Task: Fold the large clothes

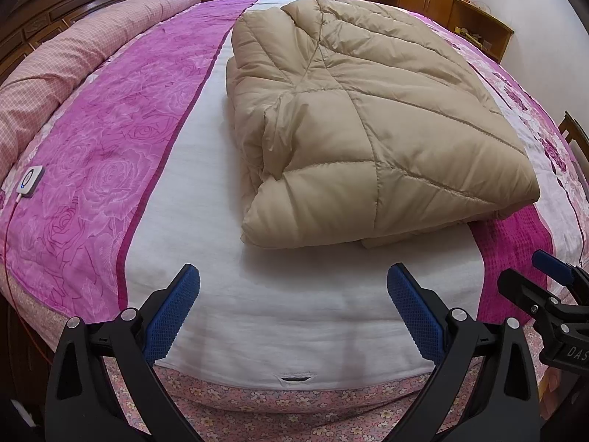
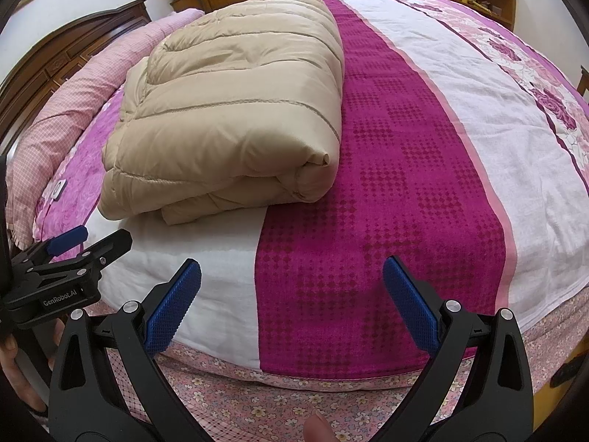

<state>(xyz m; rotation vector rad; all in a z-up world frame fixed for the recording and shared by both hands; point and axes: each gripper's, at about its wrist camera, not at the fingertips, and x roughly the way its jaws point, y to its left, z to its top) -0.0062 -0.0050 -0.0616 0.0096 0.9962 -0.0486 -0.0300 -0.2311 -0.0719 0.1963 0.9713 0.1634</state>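
Blue mesh-textured pads on black arms frame each wrist view: the left tool (image 1: 292, 287) hangs with its jaws spread wide and empty over the near edge of the white towelling strip (image 1: 206, 221) of the bed cover, and the right tool (image 2: 292, 283) is likewise spread wide and empty over the magenta patterned band (image 2: 386, 184) beside it. Beyond them, apart from both tools, the beige quilted puffy garment (image 1: 368, 125) lies folded into a thick bundle on the bed, mostly on the white strip. A pink checked rolled duvet (image 1: 73, 55) lies along the dark wooden headboard (image 1: 55, 7). A small white square device (image 1: 30, 180) with a cord rests on the pink rose-print part of the cover.
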